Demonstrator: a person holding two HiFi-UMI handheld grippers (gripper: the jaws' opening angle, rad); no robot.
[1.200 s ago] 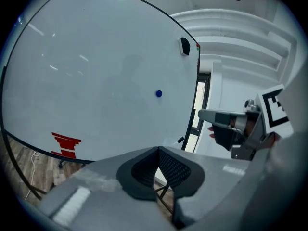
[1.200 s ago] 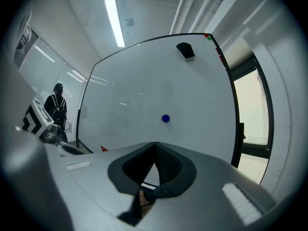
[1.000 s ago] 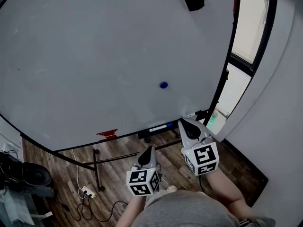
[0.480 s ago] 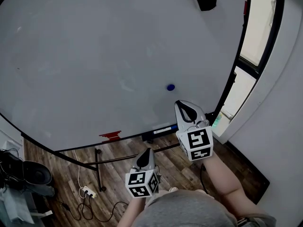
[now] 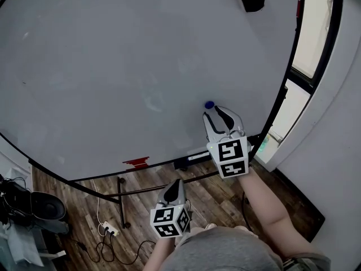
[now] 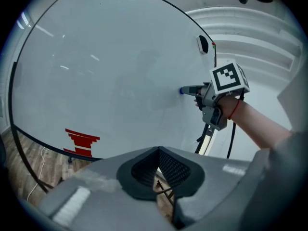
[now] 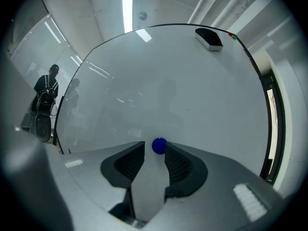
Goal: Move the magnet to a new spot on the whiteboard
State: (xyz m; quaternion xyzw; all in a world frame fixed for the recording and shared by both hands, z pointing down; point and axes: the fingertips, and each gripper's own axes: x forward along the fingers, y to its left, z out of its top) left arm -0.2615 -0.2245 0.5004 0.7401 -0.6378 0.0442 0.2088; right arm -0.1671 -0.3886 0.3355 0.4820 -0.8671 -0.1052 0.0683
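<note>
The blue magnet (image 7: 159, 146) clings low on the right of the whiteboard (image 5: 113, 66), between the tips of our right tongs (image 5: 221, 116). Their jaws have just been opening and stand clear of it, spread, we judge, to straddle it. Our left tongs (image 5: 174, 186) hang closed and empty below, out of the way.

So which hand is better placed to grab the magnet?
Right. The right tongs face the board with the magnet between their tips; they have just been opening and do not pinch it. The left tongs are shut, low, far from it.
</note>
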